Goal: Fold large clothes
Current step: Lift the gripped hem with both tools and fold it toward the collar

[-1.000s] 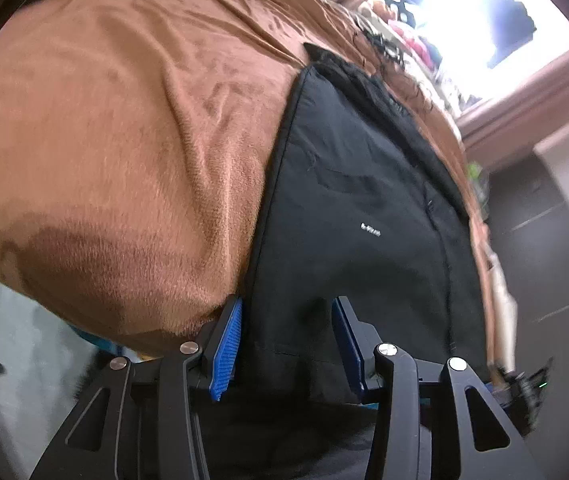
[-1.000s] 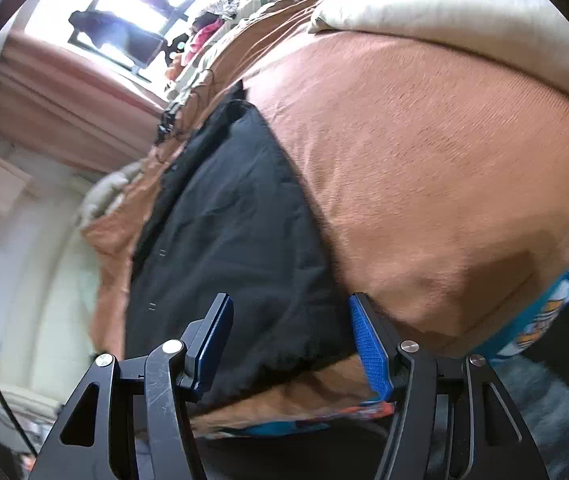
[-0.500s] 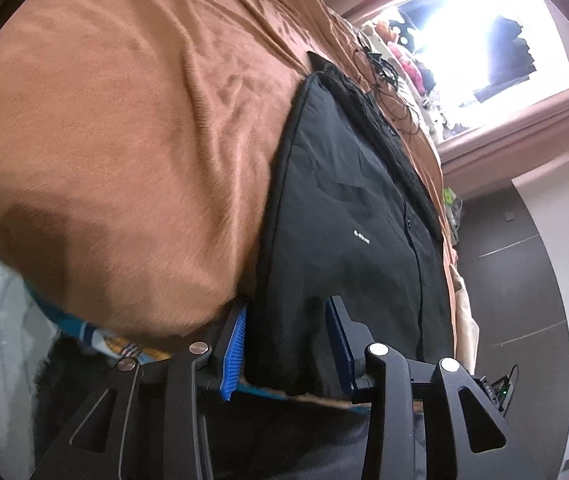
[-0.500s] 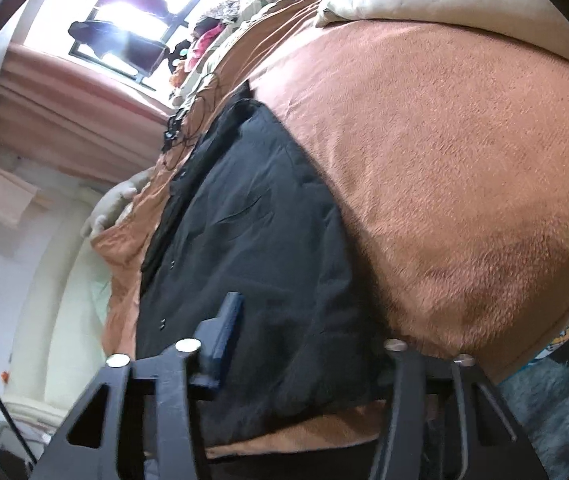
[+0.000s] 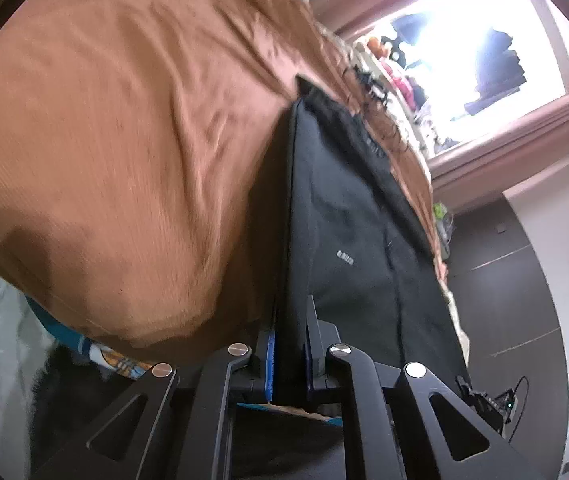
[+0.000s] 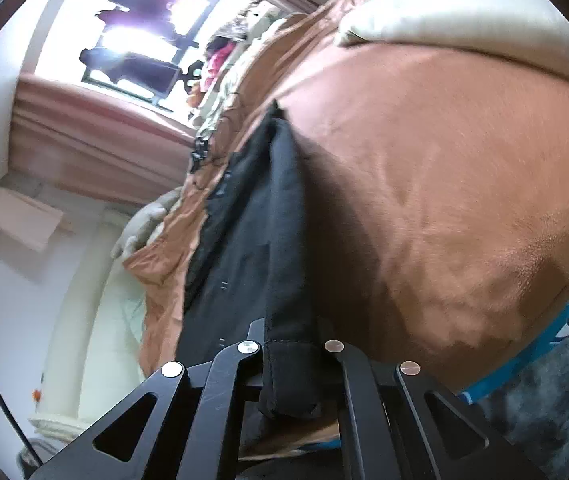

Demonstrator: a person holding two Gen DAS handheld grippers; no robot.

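Note:
A large black garment (image 5: pixel 356 216) lies lengthwise on a brown bed cover (image 5: pixel 124 140). My left gripper (image 5: pixel 291 320) has its jaws closing, and the blue pads press on the garment's near left corner, which rises in a taut ridge. In the right wrist view the same black garment (image 6: pixel 252 240) is bunched into a raised fold. My right gripper (image 6: pixel 289 344) is shut on its stitched near hem, with the fingertips hidden under the cloth. Both near corners hang lifted off the brown bed cover (image 6: pixel 424 180).
A cream pillow (image 6: pixel 444 8) lies at the far right of the bed. Clothes and clutter are heaped by the bright window (image 5: pixel 464 60). A blue patterned sheet (image 6: pixel 544 340) shows under the cover's edge. Dark floor (image 5: pixel 524 300) lies to the right, a grey rug (image 6: pixel 544 408) below.
Both grippers went from open around the garment's near edge to closed on it. They rose, pulling the flat edge up into ridges.

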